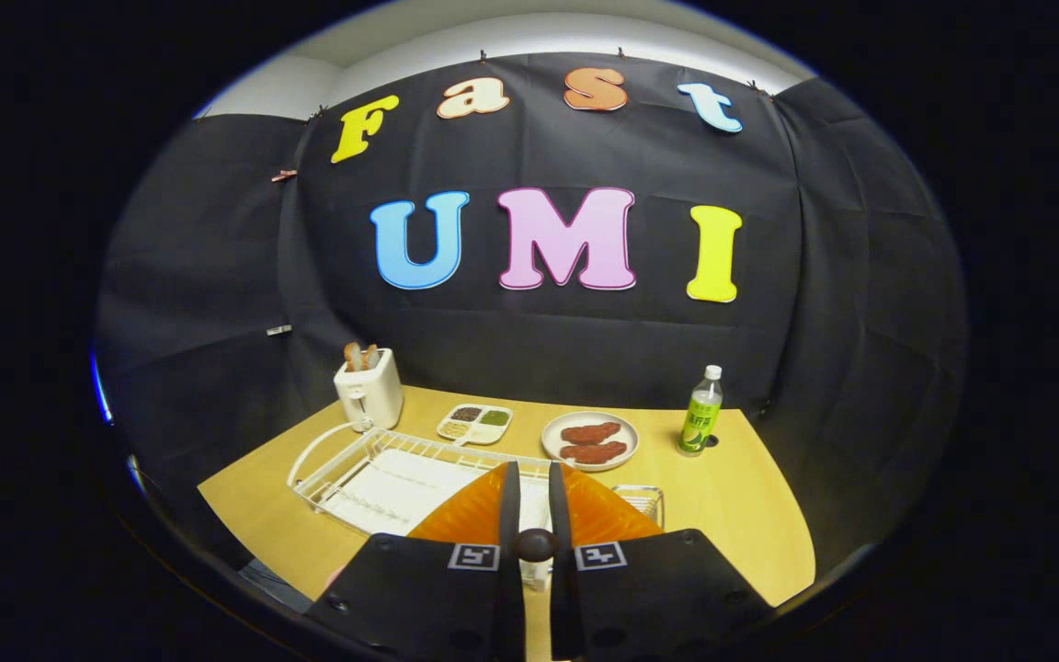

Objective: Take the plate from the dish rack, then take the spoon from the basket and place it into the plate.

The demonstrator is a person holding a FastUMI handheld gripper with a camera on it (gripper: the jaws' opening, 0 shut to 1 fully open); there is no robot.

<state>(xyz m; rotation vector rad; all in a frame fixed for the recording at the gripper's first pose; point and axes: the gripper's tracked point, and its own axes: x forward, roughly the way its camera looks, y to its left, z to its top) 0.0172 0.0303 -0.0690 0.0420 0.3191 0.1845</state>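
Gripping the orange plate (603, 515) on its edge, the gripper (535, 515) has its fingers nearly together with the thin plate upright between them, low in the centre of the frame. I judge it is carried this way because it stood in the white dish rack (373, 478), just behind it at lower left. A small wire basket (642, 501) sits beside the rack; the spoon inside I cannot make out. Further back stand a toaster (369, 391), a dish of food (590, 441) and a bottle (700, 412).

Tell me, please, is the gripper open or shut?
Shut, nearly: the gripper's fingers stand close together with a slim gap, above the dish rack; whether they pinch anything, cannot tell.
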